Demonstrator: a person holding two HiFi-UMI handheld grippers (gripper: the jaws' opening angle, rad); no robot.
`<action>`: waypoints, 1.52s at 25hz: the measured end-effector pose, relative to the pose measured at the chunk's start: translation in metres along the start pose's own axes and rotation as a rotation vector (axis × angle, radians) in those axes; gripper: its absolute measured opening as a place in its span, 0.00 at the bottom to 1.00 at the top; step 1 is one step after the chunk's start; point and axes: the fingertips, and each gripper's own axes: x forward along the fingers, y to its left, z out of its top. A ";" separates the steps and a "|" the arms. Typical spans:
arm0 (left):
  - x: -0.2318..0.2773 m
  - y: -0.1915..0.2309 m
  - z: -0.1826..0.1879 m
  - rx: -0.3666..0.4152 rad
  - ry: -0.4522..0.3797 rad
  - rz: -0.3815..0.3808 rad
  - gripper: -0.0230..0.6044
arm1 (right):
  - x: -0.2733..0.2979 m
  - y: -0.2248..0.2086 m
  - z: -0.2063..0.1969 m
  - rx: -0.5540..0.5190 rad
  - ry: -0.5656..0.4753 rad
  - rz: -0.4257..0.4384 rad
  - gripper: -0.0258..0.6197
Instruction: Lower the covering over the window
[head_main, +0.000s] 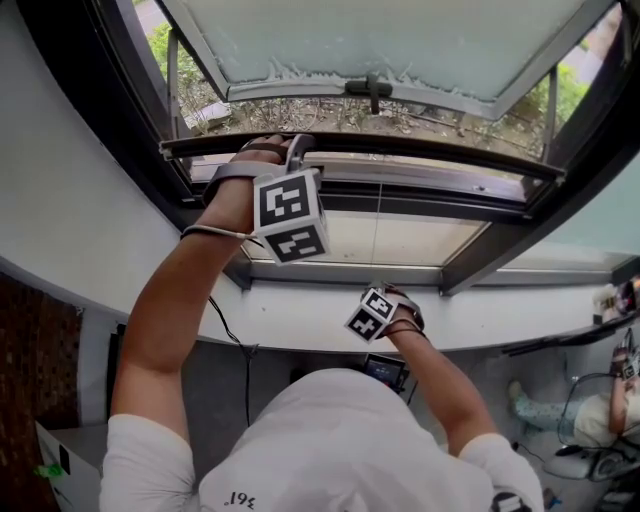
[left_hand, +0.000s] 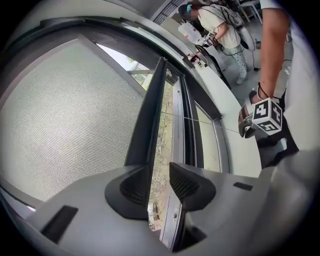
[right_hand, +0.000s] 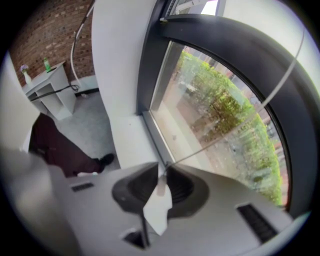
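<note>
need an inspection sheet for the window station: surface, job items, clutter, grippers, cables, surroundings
Surface: white sill, curved, running under the window.
Job's things: mesh screen with its dark bottom bar across the opening; thin pull cord stretched taut, white tag at its end.
Clutter: white table with bottles on it; small items on the far sill.
Grippers: left gripper open, bar between its jaws against one pad, gap at the other; right gripper shut on the pull cord at the tag.
Cables: black cable hanging below the sill.
Surroundings: open sash, brick wall, greenery outside, another person.
</note>
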 end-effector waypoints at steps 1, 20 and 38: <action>0.000 -0.001 0.000 0.004 0.004 -0.002 0.25 | 0.001 0.001 0.000 -0.001 0.003 0.002 0.13; 0.013 -0.020 -0.006 0.026 0.063 0.006 0.25 | 0.011 0.018 -0.010 -0.007 0.032 0.041 0.13; 0.033 -0.057 -0.017 0.009 0.110 -0.083 0.25 | 0.029 0.039 -0.042 0.003 0.103 0.096 0.13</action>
